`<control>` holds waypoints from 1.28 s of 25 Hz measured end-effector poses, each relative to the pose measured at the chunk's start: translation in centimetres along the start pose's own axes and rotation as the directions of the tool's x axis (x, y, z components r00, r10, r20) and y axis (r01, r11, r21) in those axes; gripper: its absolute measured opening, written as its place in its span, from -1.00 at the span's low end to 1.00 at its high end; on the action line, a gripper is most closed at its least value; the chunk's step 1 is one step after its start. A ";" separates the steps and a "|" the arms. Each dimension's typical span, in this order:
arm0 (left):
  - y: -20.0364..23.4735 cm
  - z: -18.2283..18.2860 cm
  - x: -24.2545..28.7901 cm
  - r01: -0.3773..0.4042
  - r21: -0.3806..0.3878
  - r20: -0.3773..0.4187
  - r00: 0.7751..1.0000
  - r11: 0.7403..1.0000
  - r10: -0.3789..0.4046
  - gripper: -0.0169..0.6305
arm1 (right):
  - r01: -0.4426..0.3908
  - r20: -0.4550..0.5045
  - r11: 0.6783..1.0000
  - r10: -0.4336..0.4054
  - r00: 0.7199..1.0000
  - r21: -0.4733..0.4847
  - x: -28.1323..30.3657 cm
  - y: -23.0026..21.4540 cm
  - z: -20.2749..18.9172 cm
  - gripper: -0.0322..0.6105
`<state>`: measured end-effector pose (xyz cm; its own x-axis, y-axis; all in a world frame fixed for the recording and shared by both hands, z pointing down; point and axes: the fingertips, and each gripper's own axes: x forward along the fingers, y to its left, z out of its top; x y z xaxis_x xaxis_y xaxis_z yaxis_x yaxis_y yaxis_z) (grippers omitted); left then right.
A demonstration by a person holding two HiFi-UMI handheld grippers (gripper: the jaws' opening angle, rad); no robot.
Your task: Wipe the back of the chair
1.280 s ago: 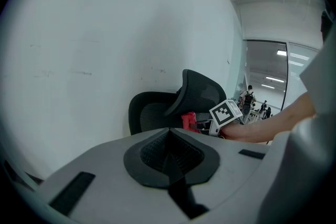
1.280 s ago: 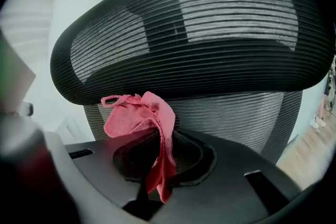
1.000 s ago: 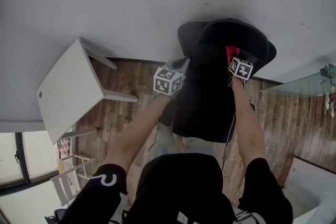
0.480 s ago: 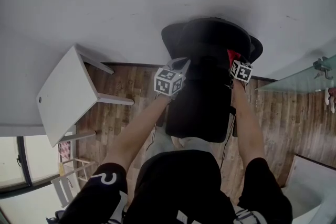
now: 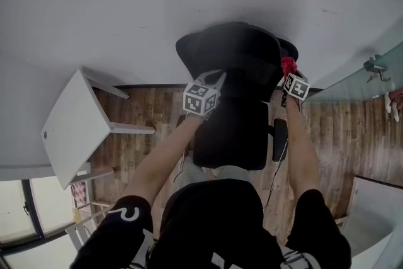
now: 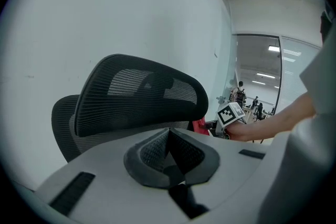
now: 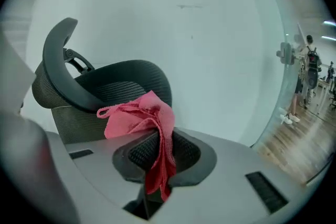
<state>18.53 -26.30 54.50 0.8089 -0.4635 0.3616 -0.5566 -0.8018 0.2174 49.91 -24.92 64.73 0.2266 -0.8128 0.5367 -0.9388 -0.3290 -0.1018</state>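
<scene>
A black mesh office chair (image 5: pixel 234 66) stands against the white wall, its back toward me. My left gripper (image 5: pixel 216 80) rests at the left side of the chair back, shut with nothing between its jaws (image 6: pixel 168 150). The curved headrest (image 6: pixel 137 93) rises just beyond it. My right gripper (image 5: pixel 288 72) is at the right edge of the chair back, shut on a red cloth (image 5: pixel 288 65). In the right gripper view the red cloth (image 7: pixel 140 117) bunches out of my right gripper (image 7: pixel 157 157) and droops toward the mesh back (image 7: pixel 123 86).
A white table (image 5: pixel 69 126) stands at the left on the wooden floor (image 5: pixel 343 135). The white wall (image 5: pixel 157 3) is right behind the chair. A glass partition (image 5: pixel 362 82) runs at the right, with people (image 7: pixel 310 68) far beyond it.
The chair has shifted left in the head view. My right gripper with the red cloth has slid from the middle of the back to its right edge. The left gripper has barely moved.
</scene>
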 end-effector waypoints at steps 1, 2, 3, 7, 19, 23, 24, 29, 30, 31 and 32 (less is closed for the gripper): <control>-0.3 0.1 0.3 0.006 0.002 -0.001 1.000 1.000 -0.006 -0.87 | 0.010 0.004 1.000 -0.010 1.000 0.005 -0.3 -0.7 0.2 -0.68; -0.6 0.2 0.5 0.012 0.004 -0.001 1.000 1.000 -0.012 -0.87 | 0.019 0.007 1.000 -0.020 1.000 0.011 -0.5 -1.4 0.3 -0.68; -0.9 0.3 0.7 0.018 0.008 -0.002 1.000 1.000 -0.018 -0.87 | 0.029 0.009 0.999 -0.029 1.000 0.017 -0.8 -2.0 0.3 -0.68; -2.1 0.6 1.2 0.041 0.018 -0.004 0.999 0.999 -0.041 -0.87 | 0.059 0.017 0.997 -0.060 0.998 0.049 -2.3 -4.0 0.1 -0.68; -3.0 -0.6 -0.3 0.084 0.018 -0.017 0.996 0.996 -0.084 -0.87 | 0.039 0.017 0.997 -0.040 0.999 0.067 -6.3 -2.0 -2.8 -0.68; -2.1 -1.3 -1.8 0.097 0.009 -0.020 0.995 0.995 -0.097 -0.87 | 0.017 0.008 0.998 -0.018 1.000 0.053 -7.1 1.3 -3.9 -0.68; -1.8 -1.6 -2.4 0.102 0.006 -0.021 0.995 0.995 -0.102 -0.87 | 0.010 0.002 0.999 -0.011 1.000 0.044 -7.3 2.4 -4.3 -0.68; 1.2 -2.7 -6.4 0.121 -0.014 -0.006 0.993 0.992 -0.122 -0.87 | -0.045 -0.012 0.999 0.045 0.999 0.007 -8.0 9.7 -5.9 -0.68; 2.1 -2.7 -7.4 0.122 -0.017 0.006 0.993 0.992 -0.122 -0.87 | -0.062 -0.012 0.998 0.062 0.998 0.004 -8.0 11.5 -6.2 -0.68; 3.0 -2.7 -8.4 0.122 -0.018 0.020 0.992 0.992 -0.122 -0.87 | -0.077 -0.011 0.997 0.077 0.997 -0.001 -7.9 13.2 -6.3 -0.68; 4.0 -2.7 -9.3 0.122 -0.019 0.035 0.992 0.992 -0.121 -0.87 | -0.087 -0.009 0.996 0.087 0.996 -0.008 -8.0 14.9 -6.2 -0.68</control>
<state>8.24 -24.18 54.43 0.8765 -0.3761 0.3004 -0.4575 -0.8449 0.2773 32.47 -20.37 64.11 0.1421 -0.8340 0.5331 -0.9569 -0.2536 -0.1417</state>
